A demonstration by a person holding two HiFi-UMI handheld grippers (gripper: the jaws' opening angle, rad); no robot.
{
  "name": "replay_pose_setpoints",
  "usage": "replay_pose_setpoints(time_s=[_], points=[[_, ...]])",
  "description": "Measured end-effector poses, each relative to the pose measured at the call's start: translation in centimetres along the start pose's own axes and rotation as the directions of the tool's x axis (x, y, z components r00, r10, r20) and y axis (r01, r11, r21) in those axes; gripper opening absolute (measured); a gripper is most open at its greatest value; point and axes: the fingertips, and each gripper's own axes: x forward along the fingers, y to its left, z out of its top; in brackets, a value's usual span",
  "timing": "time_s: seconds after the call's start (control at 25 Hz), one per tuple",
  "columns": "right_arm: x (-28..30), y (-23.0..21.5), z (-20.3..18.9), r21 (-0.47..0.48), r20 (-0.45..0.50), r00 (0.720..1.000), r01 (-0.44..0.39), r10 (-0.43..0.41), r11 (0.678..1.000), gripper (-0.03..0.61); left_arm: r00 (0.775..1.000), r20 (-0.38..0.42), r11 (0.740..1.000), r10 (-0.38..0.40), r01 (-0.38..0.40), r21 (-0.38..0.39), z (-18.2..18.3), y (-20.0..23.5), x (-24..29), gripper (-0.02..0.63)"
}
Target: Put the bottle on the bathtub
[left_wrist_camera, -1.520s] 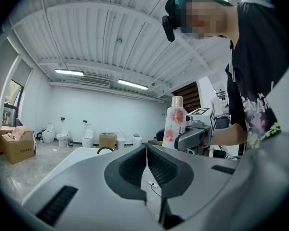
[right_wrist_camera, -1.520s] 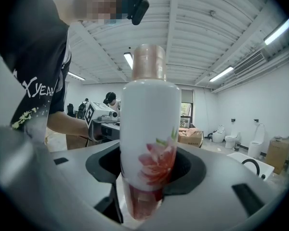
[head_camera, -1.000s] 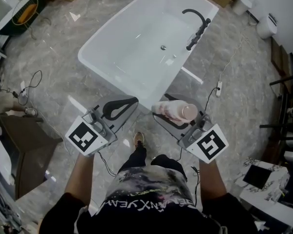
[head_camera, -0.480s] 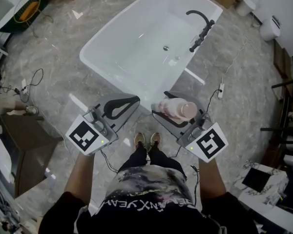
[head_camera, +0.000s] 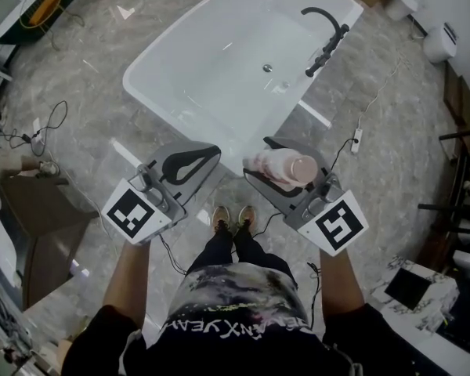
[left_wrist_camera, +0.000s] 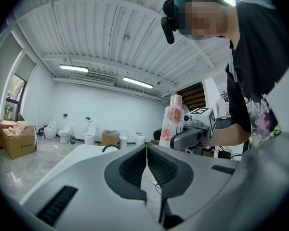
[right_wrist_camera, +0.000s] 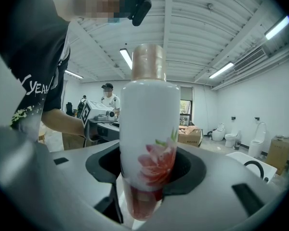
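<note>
1. The right gripper (head_camera: pixel 260 161) is pinching the bottle (head_camera: pixel 284 168). Its two jaws press on the bottle's sides, low down near the bottom.
2. The bottle is white with a pink flower on it and a shiny pinkish cap on top. It stands up straight in the jaws.
3. The left gripper (head_camera: pixel 212 160) has its jaws pressed together. Nothing is between them.
4. The person holds both grippers out in front, side by side and a little apart, over the grey stone floor (head_camera: pixel 86 100).
5. The white bathtub (head_camera: pixel 145 70) sits on the floor just past the grippers. The bottle is not on it. The bottle is up in the air, near the closest edge of the tub.
6. A black tap (head_camera: pixel 326 33) stands on the tub's right edge. A small round drain (head_camera: pixel 267 67) sits in the tub's bottom.
7. The person's shoes (head_camera: pixel 232 217) are on the floor between the two grippers, close to the tub.
8. A white plug strip (head_camera: pixel 359 136) on a cord lies on the floor to the right of the tub.
</note>
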Motion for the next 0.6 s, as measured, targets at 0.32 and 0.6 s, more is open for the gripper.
replay_pose_setpoints(time_s=[0.32, 0.6], points=[[0.2, -2.2, -2.9, 0.017, 0.006, 1.0, -0.01, 0.01, 1.0, 0.229, 1.0, -0.013, 1.0, 0.021, -0.021, -0.005, -2.2, 1.0, 2.0, 0.023], [0.9, -3.4, -6.7, 0.037, -0.002, 1.0, -0.025, 0.025, 0.999, 0.229, 0.999, -0.024, 0.999, 0.036, -0.036, -0.001, -5.2, 1.6, 3.5, 0.023]])
